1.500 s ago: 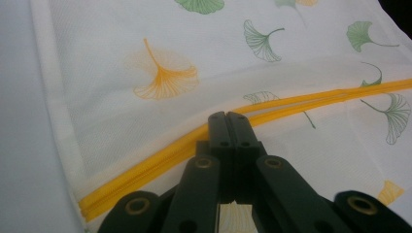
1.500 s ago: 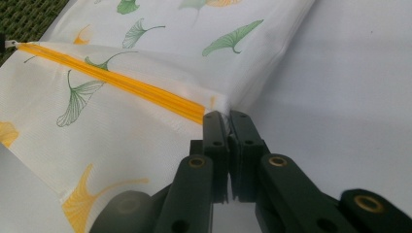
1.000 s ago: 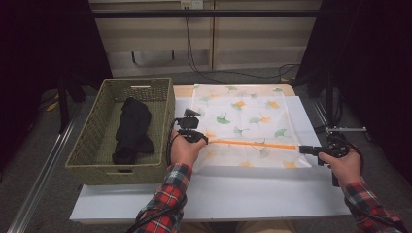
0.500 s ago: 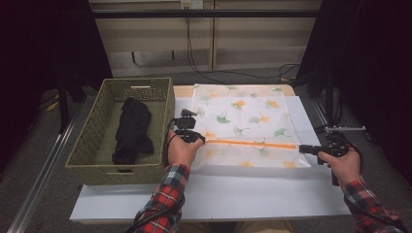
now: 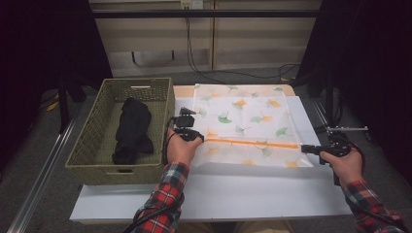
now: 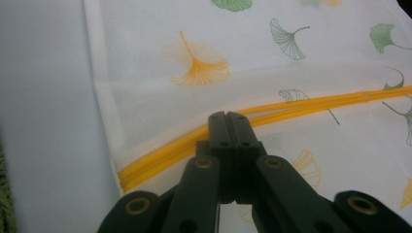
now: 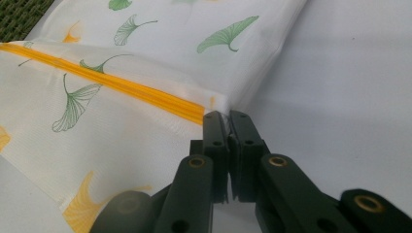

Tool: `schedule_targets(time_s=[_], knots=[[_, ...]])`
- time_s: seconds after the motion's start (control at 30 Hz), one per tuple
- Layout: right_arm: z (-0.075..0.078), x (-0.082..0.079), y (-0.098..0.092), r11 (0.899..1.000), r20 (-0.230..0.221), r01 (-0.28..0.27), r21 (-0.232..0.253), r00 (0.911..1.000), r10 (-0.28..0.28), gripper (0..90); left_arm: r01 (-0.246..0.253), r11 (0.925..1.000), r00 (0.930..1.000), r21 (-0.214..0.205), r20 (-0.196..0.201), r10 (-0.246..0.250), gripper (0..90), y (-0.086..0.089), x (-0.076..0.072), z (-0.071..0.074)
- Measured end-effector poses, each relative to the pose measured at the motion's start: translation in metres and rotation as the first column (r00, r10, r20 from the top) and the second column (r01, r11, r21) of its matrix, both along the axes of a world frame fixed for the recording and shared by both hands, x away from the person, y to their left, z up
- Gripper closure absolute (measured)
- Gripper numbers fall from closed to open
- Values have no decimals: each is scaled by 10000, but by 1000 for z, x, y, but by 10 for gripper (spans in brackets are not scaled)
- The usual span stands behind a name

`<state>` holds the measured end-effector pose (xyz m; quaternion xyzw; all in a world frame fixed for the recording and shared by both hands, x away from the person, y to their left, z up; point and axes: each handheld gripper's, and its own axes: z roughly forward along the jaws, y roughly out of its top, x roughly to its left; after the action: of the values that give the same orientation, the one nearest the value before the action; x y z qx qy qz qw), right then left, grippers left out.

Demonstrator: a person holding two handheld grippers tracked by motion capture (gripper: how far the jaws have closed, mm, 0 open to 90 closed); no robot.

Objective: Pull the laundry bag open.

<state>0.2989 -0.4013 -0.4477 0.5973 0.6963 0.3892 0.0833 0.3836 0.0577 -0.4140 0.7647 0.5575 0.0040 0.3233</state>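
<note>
Mesh bag (image 5: 245,124), white with green and orange ginkgo-leaf print: lies flat on the white table (image 5: 243,194), just right of the wicker basket (image 5: 92,145). Long axis runs left to right across the table; the far edge reaches a wooden board at the table's back.

Orange zipper (image 5: 250,143): a straight line parallel to the bag's near edge, spanning almost the full width.

Left gripper (image 5: 195,136): at the zipper's left end, jaws closed together over the zipper line. The left gripper view places the closed tips (image 6: 227,121) on the zipper (image 6: 301,104), a short way in from the bag's left hem; whether a pull tab is pinched cannot be told.

Right gripper (image 5: 305,148): at the bag's right edge, level with the zipper. The right gripper view shows the jaws pressed shut on the fabric at the corner (image 7: 219,108) where the zipper (image 7: 121,85) ends.

Basket contents: one black garment (image 5: 132,128), bunched, lying lengthwise. The high view alone gives basket and garment whole; the gripper views give mesh weave and zipper teeth.
</note>
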Motion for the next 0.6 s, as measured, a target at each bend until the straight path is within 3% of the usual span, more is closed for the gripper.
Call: schedule_targets(time_s=[0.6], knots=[[-2, -1, -3, 9998, -77, 122, -153, 9999, -123, 871, -42, 10000, 10000, -4, 6, 42, 900, 6, 1, 3]])
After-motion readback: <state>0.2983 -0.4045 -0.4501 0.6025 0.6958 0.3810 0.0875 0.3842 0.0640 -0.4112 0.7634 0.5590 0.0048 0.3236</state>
